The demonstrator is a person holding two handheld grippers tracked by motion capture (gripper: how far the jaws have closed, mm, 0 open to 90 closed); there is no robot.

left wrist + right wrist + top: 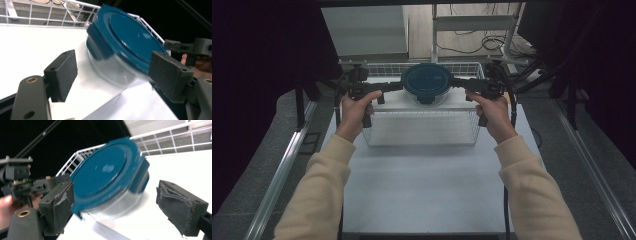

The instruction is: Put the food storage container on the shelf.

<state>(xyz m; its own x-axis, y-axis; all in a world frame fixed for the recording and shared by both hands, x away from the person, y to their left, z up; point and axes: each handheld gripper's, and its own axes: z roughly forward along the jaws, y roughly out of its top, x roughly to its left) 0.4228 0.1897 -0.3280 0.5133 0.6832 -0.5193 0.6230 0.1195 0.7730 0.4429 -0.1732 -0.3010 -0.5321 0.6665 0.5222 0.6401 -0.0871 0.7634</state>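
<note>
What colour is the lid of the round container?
Dark teal blue lid, clearest in the left gripper view.

Both forearms in cream sleeves are reaching forward from below, the left hand (355, 111) gripping the left gripper (398, 86) and the right hand (493, 113) gripping the right gripper (457, 83), the two pointing inward at each other, jaws standing wide apart.
</note>
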